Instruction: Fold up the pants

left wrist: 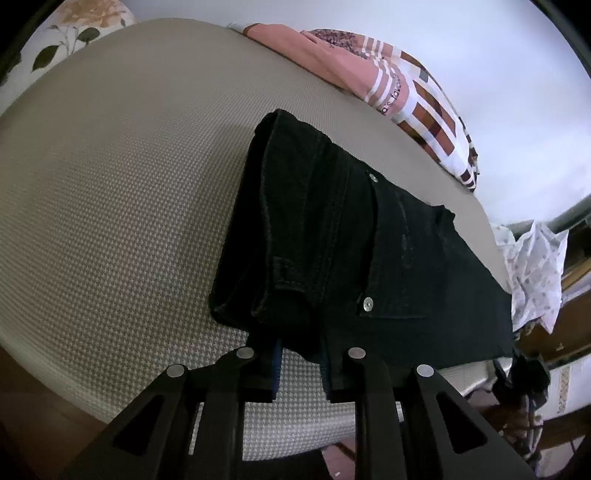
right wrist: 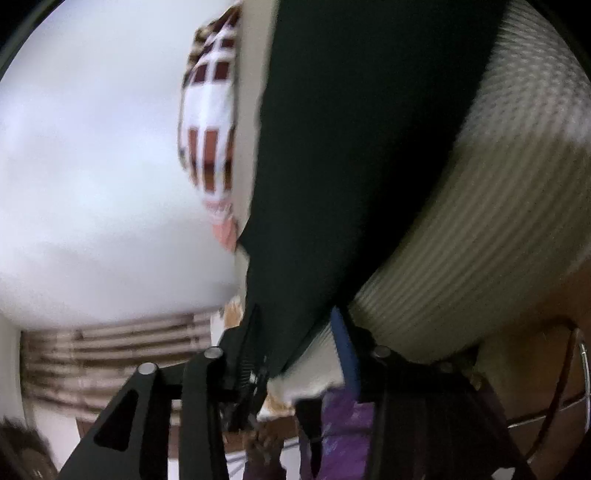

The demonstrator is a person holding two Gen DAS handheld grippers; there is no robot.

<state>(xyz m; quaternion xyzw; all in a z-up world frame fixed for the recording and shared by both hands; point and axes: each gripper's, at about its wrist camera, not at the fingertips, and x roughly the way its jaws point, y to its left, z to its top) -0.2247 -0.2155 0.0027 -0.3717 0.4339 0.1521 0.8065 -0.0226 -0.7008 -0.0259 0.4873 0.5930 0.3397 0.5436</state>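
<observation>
Lying on the beige bed (left wrist: 122, 192), the black pants (left wrist: 354, 236) are folded, waistband end toward the left gripper (left wrist: 301, 363). Its jaws stand narrowly apart around the pants' near edge. The right gripper (right wrist: 295, 347) grips another edge of the pants (right wrist: 354, 147). A patterned pillow (left wrist: 439, 122) lies beyond the pants.

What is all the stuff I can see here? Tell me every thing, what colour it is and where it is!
pants: one pair, black, lying on the mattress, near edge between both tools' fingers.
mattress: one, beige with a woven look, under the pants.
blanket: one, white with brown checks, far edge of the mattress.
pink cloth: one, beside the blanket.
flowered pillow: one, white, far left corner.
left tool: black, at the waistband end.
right tool: black, at the other end; view blurred.
</observation>
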